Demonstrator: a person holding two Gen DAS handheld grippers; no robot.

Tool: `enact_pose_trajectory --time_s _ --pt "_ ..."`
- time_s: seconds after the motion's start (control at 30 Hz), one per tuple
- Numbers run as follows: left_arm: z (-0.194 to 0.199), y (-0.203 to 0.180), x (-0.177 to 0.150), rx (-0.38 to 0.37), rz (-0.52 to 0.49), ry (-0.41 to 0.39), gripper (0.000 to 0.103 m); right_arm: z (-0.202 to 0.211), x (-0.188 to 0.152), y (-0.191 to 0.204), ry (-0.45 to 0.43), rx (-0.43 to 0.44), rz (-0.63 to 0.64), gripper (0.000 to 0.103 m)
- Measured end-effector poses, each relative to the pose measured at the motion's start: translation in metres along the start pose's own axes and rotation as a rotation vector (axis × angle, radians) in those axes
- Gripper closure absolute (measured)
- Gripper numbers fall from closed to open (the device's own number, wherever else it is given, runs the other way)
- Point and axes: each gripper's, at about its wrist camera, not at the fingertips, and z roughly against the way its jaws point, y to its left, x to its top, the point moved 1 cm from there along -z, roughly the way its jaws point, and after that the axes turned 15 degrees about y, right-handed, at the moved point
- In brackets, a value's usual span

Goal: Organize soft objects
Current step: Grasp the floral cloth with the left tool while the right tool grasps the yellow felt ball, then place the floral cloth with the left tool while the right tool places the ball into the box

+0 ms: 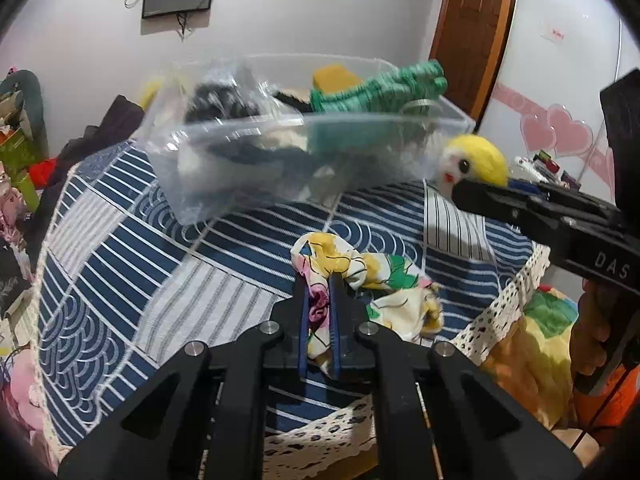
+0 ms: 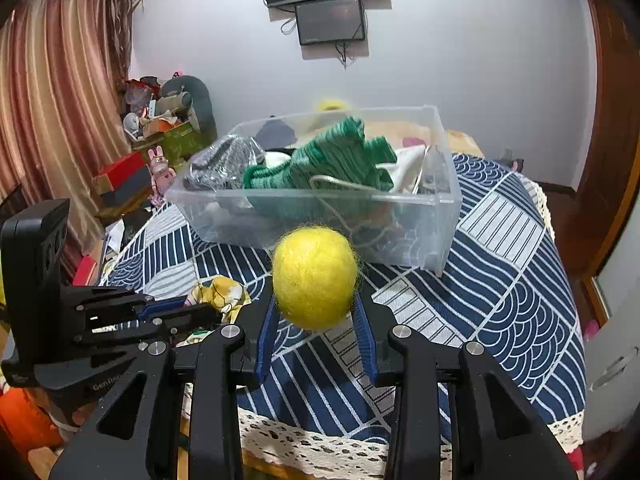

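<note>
My left gripper (image 1: 320, 280) is shut on a floral cloth (image 1: 360, 268) in yellow, white, pink and green, held just above the blue patterned table cover (image 1: 132, 264). My right gripper (image 2: 316, 300) is shut on a fuzzy yellow felt ball toy (image 2: 315, 276) with a white face (image 1: 474, 164), held in front of the clear plastic bin (image 2: 416, 232). The bin (image 1: 248, 168) holds a green knit piece (image 2: 340, 160), grey fabric in a plastic bag (image 2: 220, 164) and white items. The left gripper shows at the left in the right wrist view (image 2: 208, 312), the right gripper at the right in the left wrist view (image 1: 464, 192).
Clutter of boxes, bags and toys (image 2: 160, 128) stands at the far left by a curtain (image 2: 52, 112). A screen (image 2: 330, 20) hangs on the back wall. A wooden door frame (image 2: 608, 160) is at the right. The cover's lace edge (image 2: 340, 452) hangs at the front.
</note>
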Motion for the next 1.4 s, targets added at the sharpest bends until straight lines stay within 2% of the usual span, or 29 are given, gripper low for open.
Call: enact_pose_trajectory --time_s 0.13,0.53,0.67,0.83,1.07,1.3,1.4 --pt "0.018 0.006 0.004 0.009 0.011 -0.049 0.095 0.008 0.004 0.003 -0.021 -0.006 0.005 0.071" --pt "0.09 0.01 0.043 0.042 0.014 -0.285 0.095 0.035 0.027 -0.006 -0.128 -0.059 -0.009 0.071" --pt "0.099 0.009 0.059 0.045 0.015 -0.343 0.095 0.038 0.038 -0.016 -0.155 -0.083 -0.027 0.071" --pt "0.099 0.006 0.075 0.089 0.013 -0.402 0.095 0.035 0.053 -0.027 -0.17 -0.115 -0.054 0.071" --pt "0.072 0.02 0.102 0.071 0.069 -0.381 0.095 0.013 0.063 -0.033 -0.125 -0.122 -0.078 0.071" --pt "0.027 0.024 0.112 0.081 0.079 -0.282 0.095 -0.001 0.06 -0.038 -0.084 -0.103 -0.09 0.071" --pt "0.012 0.025 0.111 0.091 0.078 -0.244 0.094 -0.003 0.06 -0.032 -0.076 -0.125 -0.073 0.071"
